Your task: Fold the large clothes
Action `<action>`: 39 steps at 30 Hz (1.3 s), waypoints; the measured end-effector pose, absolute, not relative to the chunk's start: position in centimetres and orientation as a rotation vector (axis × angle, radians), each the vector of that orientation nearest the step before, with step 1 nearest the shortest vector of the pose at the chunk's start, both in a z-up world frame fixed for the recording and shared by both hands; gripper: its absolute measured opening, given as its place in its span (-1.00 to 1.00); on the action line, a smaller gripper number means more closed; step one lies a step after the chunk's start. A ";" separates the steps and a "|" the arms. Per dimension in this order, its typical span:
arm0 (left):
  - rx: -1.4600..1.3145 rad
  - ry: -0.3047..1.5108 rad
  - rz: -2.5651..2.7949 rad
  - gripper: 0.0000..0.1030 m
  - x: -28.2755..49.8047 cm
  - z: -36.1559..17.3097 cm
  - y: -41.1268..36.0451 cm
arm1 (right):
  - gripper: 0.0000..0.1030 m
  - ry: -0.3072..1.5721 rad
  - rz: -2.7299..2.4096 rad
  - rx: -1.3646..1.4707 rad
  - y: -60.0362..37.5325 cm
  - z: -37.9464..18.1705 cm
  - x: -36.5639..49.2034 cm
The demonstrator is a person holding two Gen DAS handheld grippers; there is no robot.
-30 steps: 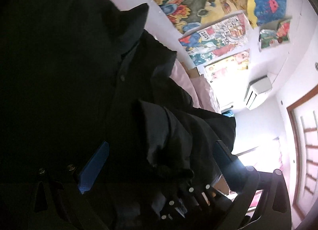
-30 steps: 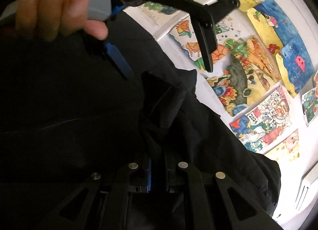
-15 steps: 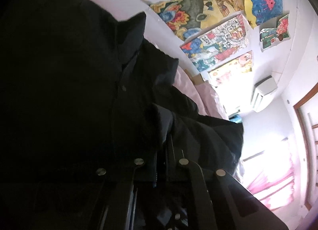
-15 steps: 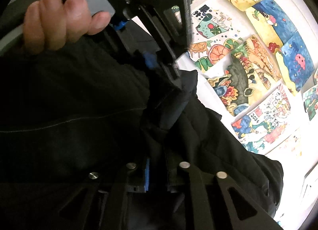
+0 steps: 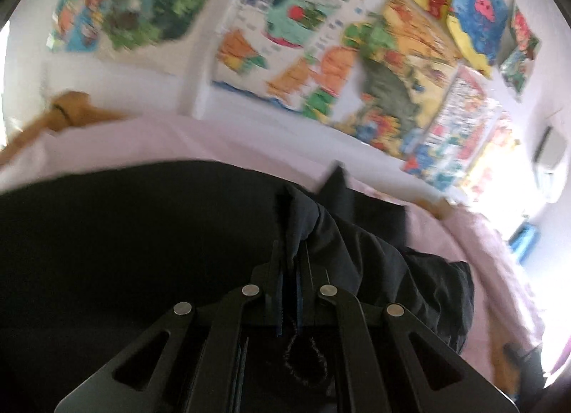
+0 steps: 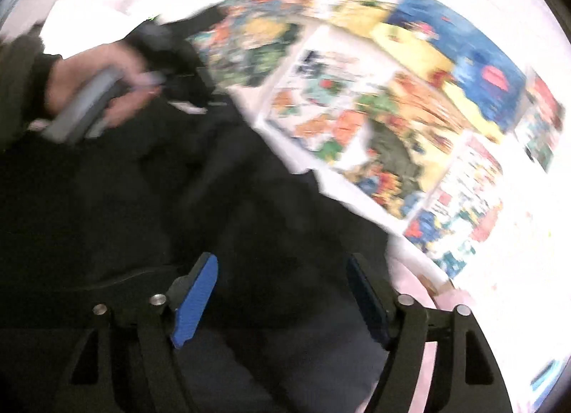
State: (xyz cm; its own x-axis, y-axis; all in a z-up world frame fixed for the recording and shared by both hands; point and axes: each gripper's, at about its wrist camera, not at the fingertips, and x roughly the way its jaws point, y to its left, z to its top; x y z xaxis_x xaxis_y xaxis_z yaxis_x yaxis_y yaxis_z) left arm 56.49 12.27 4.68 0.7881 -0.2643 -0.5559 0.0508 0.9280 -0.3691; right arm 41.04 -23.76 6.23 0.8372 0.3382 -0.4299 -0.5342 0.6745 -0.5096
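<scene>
Left hand-held gripper point(image 5: 289, 270) clamped on a fold of the black garment point(image 5: 142, 234), which lies on the pink bed point(image 5: 214, 141). Right hand-held gripper point(image 6: 282, 291), jaws just opening, has released the cloth below it: grip handed over, ready to re-grasp.

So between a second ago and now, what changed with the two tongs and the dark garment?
The left tongs were open a second ago and are now shut on a fold of the dark garment. The right tongs, then shut on the cloth, have just been opening; their blue pads now stand apart, pressing nothing. Both views have tilted up toward the wall pictures. The garment still lies on the pink bedding.
</scene>
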 end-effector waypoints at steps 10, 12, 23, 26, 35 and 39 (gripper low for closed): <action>-0.208 0.850 -0.014 -0.94 58.8 -2.3 13.0 | 0.55 0.751 0.266 -0.511 -27.5 0.1 53.5; -0.195 0.867 -0.007 -0.91 58.9 -3.3 13.3 | 0.55 0.826 0.286 -0.445 -28.2 -1.1 54.9; -0.161 0.844 -0.004 -0.66 58.8 -5.1 13.1 | 0.69 0.891 0.300 -0.455 -27.7 -5.7 56.1; -0.154 0.838 0.007 -0.34 57.7 -4.1 13.1 | 0.77 0.871 0.283 -0.469 -27.5 -5.5 55.7; -0.324 0.771 0.037 0.36 50.8 0.1 17.0 | 0.91 0.854 0.274 -0.438 -27.7 -3.4 55.2; -0.378 0.710 0.140 0.47 46.0 1.3 19.8 | 0.91 0.835 0.320 -0.419 -27.0 -1.8 54.2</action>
